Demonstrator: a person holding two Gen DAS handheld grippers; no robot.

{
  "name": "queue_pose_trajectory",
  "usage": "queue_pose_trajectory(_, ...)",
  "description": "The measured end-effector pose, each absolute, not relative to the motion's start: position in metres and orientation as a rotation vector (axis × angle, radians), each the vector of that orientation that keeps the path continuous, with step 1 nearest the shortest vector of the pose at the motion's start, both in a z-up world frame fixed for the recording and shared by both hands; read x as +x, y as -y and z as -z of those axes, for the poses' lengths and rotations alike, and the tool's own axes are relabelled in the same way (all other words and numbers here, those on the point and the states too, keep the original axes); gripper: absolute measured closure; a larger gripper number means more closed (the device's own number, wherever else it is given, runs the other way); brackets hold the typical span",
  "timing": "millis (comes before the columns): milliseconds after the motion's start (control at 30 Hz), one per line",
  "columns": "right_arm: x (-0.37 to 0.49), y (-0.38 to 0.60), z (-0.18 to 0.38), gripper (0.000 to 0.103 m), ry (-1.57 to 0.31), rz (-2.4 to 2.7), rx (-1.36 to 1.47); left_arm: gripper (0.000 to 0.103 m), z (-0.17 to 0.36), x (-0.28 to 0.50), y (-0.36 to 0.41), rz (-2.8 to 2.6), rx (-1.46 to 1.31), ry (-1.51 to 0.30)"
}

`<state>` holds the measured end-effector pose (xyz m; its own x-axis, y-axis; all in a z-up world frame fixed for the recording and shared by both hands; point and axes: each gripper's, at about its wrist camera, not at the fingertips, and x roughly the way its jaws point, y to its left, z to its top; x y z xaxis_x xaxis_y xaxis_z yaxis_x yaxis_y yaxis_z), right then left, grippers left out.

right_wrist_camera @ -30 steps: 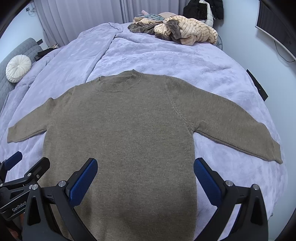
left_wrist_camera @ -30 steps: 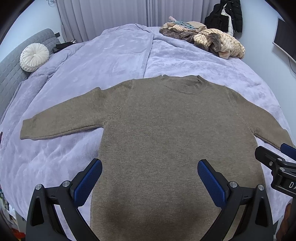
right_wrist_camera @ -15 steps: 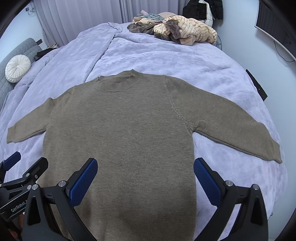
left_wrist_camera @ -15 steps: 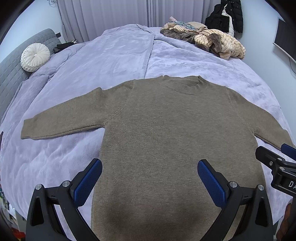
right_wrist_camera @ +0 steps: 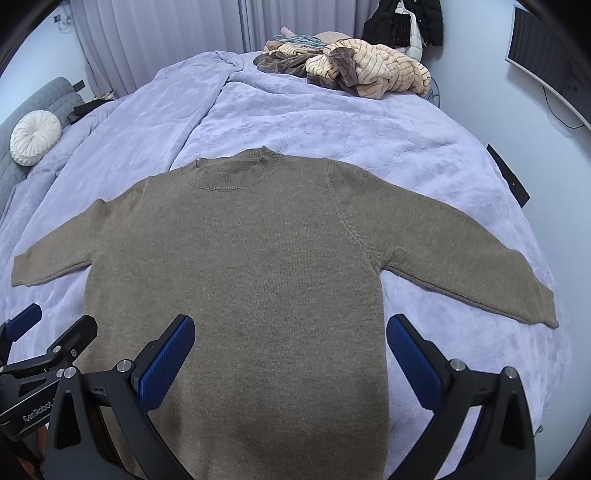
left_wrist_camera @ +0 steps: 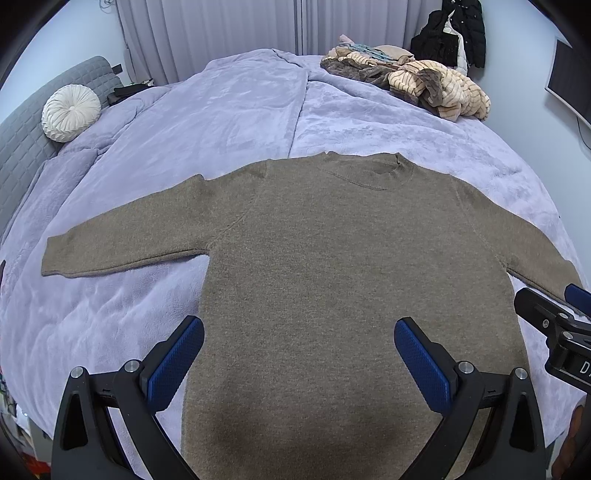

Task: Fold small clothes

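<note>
A small brown knitted sweater (left_wrist_camera: 332, 266) lies flat and face up on the lilac bed cover (left_wrist_camera: 221, 110), both sleeves spread out, collar at the far end. It also shows in the right wrist view (right_wrist_camera: 240, 266). My left gripper (left_wrist_camera: 299, 354) is open and empty, held above the sweater's lower body near the hem. My right gripper (right_wrist_camera: 291, 350) is open and empty, above the same lower part, beside the left one. The right gripper's tip shows in the left wrist view (left_wrist_camera: 554, 314); the left gripper shows in the right wrist view (right_wrist_camera: 40, 343).
A pile of beige and brown clothes (left_wrist_camera: 417, 81) lies at the far end of the bed, also in the right wrist view (right_wrist_camera: 351, 66). A round white cushion (left_wrist_camera: 70, 112) rests on a grey headboard at the left. A dark jacket (left_wrist_camera: 454, 33) hangs at the back.
Both grippers have shifted very slightly; the sweater sits a touch lower in view. Nothing was gripped or released.
</note>
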<state>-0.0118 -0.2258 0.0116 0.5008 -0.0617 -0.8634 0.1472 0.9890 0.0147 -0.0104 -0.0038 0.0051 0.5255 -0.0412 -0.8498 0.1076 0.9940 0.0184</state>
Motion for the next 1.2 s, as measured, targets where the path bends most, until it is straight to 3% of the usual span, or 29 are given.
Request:
queue_pose_trajectory(900,-0.01,0.221,-0.017,0.0,-1.09,0.151,0.039,0.0,0.001,-0.004,0.001,0.082,0.056,-1.026)
queue_pose_trajectory(1200,0.0,0.223,-0.01,0.0,-1.026,0.115,0.101,0.0,0.009,0.007,0.002,0.083,0.057,-1.048)
